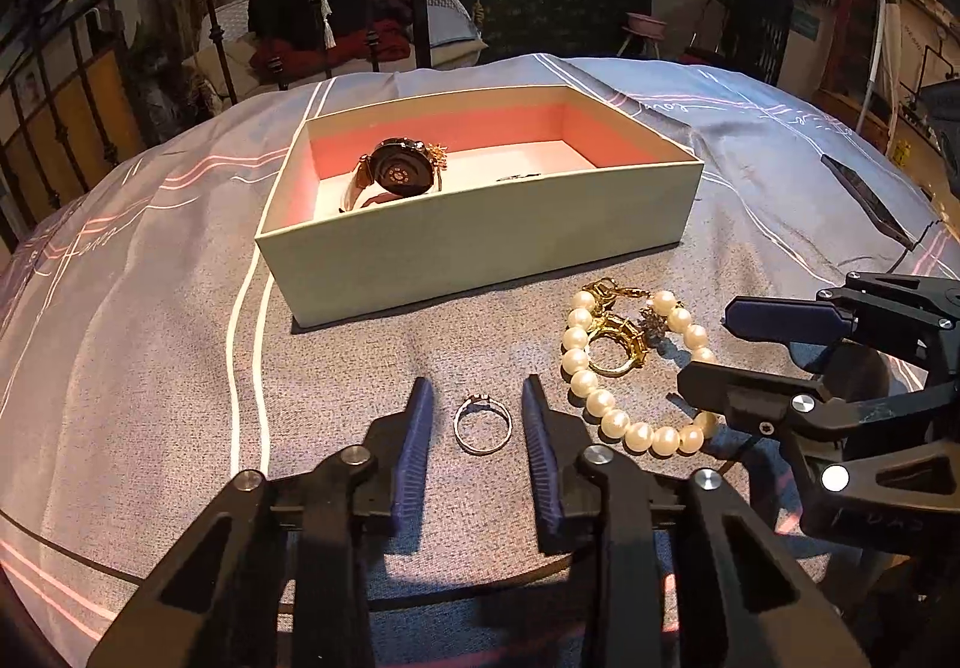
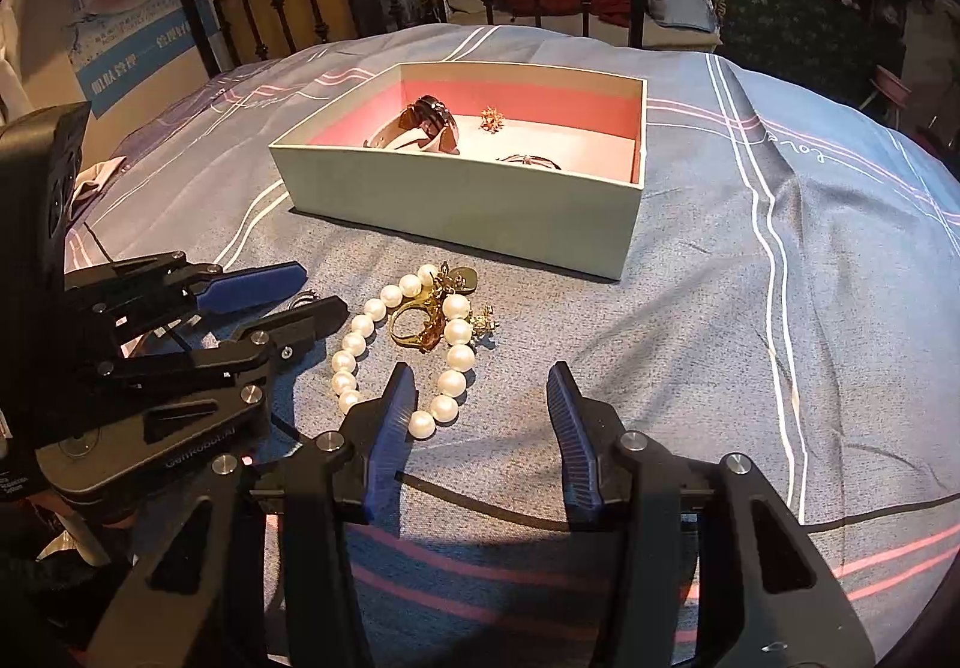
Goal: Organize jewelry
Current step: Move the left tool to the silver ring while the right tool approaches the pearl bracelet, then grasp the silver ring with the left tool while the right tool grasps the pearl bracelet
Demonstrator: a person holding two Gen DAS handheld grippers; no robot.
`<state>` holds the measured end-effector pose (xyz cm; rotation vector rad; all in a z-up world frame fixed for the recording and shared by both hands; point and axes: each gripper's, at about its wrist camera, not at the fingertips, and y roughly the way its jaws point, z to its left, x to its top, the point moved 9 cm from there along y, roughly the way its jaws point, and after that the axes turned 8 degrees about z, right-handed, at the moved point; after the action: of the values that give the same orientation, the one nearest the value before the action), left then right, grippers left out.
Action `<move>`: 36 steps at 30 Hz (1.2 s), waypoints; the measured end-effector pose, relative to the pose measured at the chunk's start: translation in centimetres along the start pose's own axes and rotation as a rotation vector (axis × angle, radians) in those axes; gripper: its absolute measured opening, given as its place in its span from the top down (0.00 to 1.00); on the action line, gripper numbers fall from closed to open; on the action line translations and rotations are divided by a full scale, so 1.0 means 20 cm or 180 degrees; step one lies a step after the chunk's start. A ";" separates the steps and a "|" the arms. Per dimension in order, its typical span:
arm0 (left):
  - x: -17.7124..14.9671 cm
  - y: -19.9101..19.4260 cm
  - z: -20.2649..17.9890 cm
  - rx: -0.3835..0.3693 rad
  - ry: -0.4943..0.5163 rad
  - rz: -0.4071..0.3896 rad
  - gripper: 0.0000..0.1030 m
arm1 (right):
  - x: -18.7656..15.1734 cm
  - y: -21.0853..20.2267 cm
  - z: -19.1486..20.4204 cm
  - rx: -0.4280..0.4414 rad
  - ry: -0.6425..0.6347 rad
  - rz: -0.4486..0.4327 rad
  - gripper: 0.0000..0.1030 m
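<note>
On the bed (image 1: 150, 308), a grey-blue woven cover crossed by white and pink stripes carries everything.

At the left, the left gripper (image 1: 477, 419) points down at the cover with its ribbed blue pads (image 1: 414, 446) either side of one thin silver ring (image 1: 482, 424). The ring lies flat, its small setting toward the far side. The jaws stand narrowly apart, with a sliver of cover showing between each pad and the ring, so they hold nothing.

Beyond it, far across the cover, sits one rectangular cardboard box (image 1: 480, 242), pale green outside, pink inside, lidless, its long axis running left to right. Inside, a watch (image 1: 401, 170) with a round dark case rests on its edge at the left end, one small gold spiky ornament (image 2: 492, 119) sits just right of it, and one dark metal piece (image 2: 531, 161) lies against the near wall, too small to identify.

Right of the silver ring, one bracelet of round, glossy white pearls (image 1: 606, 404) lies in an open loop, its gold clasp at the far end toward the box. One chunky gold ring (image 1: 618, 353) lies inside the loop, beside a small silvery sparkly charm (image 1: 655, 321).

At the right, the right gripper (image 2: 480, 398) hovers at the near end of the bracelet, jaws about half open and empty, its left pad just beside the nearest pearls.
</note>
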<state>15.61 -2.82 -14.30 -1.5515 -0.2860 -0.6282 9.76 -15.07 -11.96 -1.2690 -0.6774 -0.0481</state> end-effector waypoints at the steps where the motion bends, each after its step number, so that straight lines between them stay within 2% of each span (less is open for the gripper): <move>1: 0.00 0.00 0.01 -0.0037 -0.0038 -0.0005 0.82 | 0.00 0.00 0.00 0.0018 0.0006 -0.0008 0.54; 4: 0.00 -0.01 0.02 -0.0141 -0.0131 -0.0037 0.82 | 0.00 0.02 0.04 0.0057 -0.0040 0.0009 0.55; 6: -0.01 -0.01 0.03 -0.0161 -0.0156 -0.0059 0.82 | 0.00 0.03 0.07 0.0079 -0.0106 0.0033 0.64; 8: -0.01 -0.01 0.02 -0.0161 -0.0164 -0.0068 0.82 | -0.01 0.03 0.09 0.0163 -0.0150 0.0066 0.84; 11: -0.01 -0.02 0.03 -0.0216 -0.0221 -0.0091 0.82 | -0.02 0.02 0.11 0.0119 -0.0230 0.0062 0.90; 14: -0.01 -0.03 0.05 -0.0281 -0.0316 -0.0113 0.82 | -0.01 -0.01 0.11 0.0037 -0.0292 -0.0037 0.90; 17: 0.00 -0.04 0.06 -0.0269 -0.0361 -0.0125 0.82 | 0.03 -0.09 0.11 0.0023 -0.0294 -0.0254 0.90; 21: 0.00 -0.06 0.07 -0.0238 -0.0375 -0.0143 0.82 | 0.07 -0.15 0.09 -0.0019 -0.0302 -0.0401 0.90; 36: 0.06 -0.15 0.05 -0.0245 -0.0382 -0.0279 0.82 | 0.16 -0.32 0.08 0.0023 -0.0286 -0.0703 0.90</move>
<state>15.31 -1.76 -11.14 -1.6605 -0.4267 -0.6214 9.14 -14.62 -4.65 -1.1905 -0.8927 -0.1707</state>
